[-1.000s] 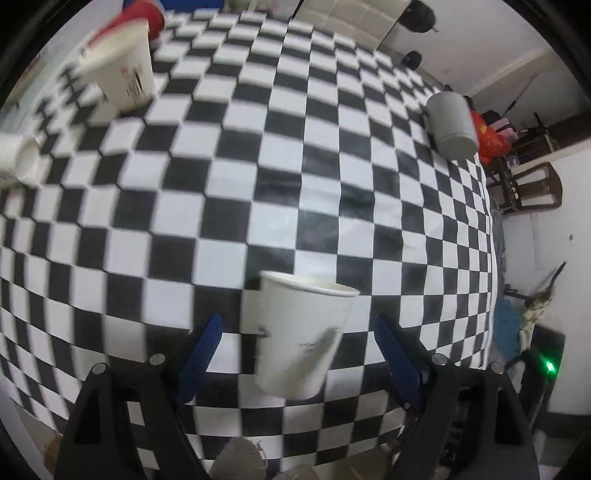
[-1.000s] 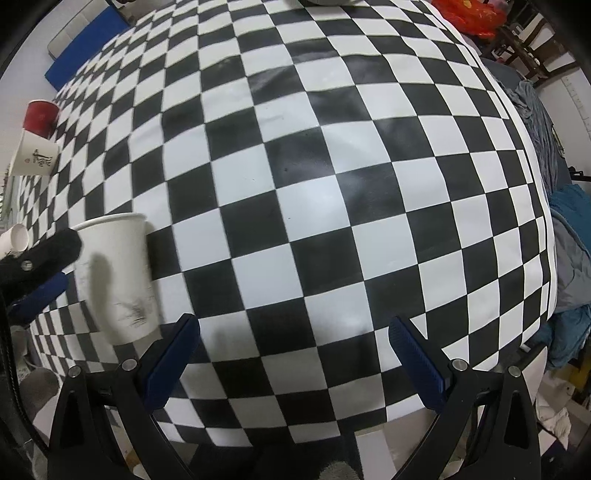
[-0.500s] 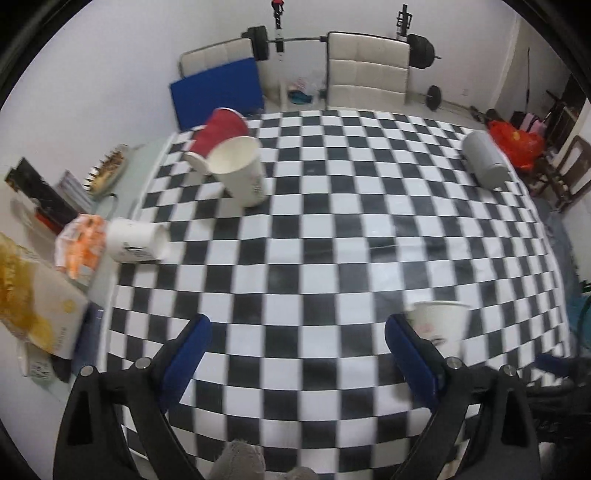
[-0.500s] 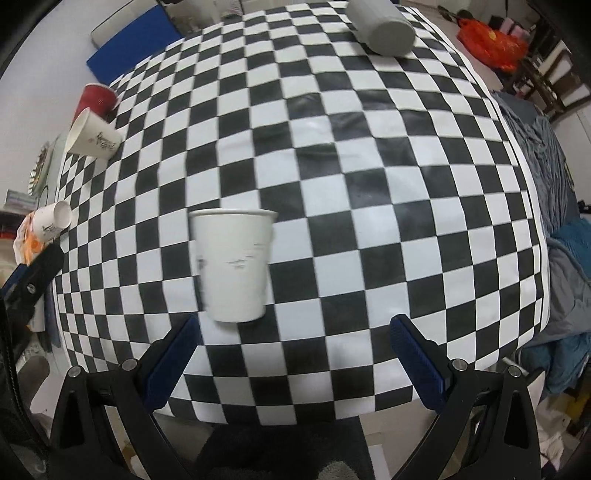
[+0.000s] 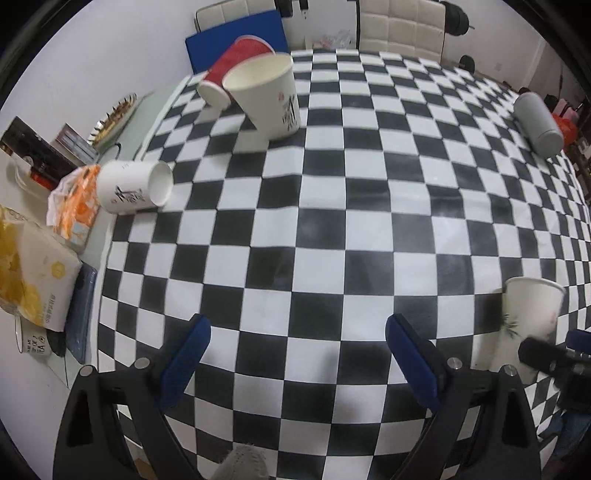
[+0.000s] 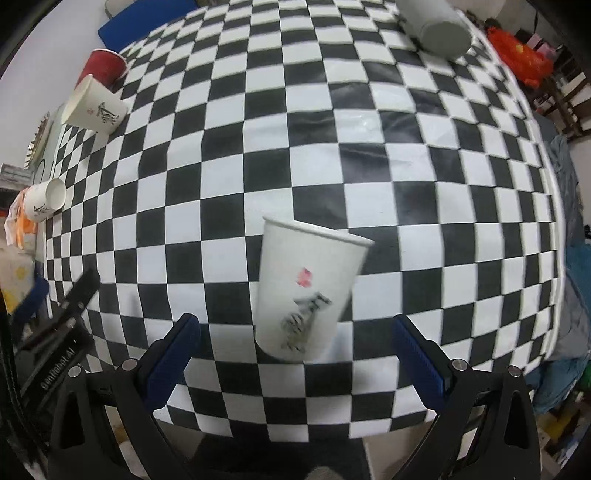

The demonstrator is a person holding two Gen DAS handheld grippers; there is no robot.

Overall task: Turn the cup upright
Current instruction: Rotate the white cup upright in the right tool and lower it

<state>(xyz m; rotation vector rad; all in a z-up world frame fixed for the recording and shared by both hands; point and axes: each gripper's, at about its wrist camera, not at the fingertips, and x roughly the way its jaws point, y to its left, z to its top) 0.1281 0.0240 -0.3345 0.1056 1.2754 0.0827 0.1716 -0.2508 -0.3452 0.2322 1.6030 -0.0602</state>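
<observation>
Cup (image 6: 308, 291) upright on checkered tablecloth (image 6: 332, 155), white paper, print blurred, standing between wide-open right gripper (image 6: 297, 354) fingers untouched, left gripper (image 5: 297, 352) spread wide, holding nothing.

Checkered table (image 6: 369, 184) carrying an upright white cup (image 6: 308, 291) between the right jaws, with three more cups and a grey cylinder (image 6: 436, 26) far beyond.
</observation>
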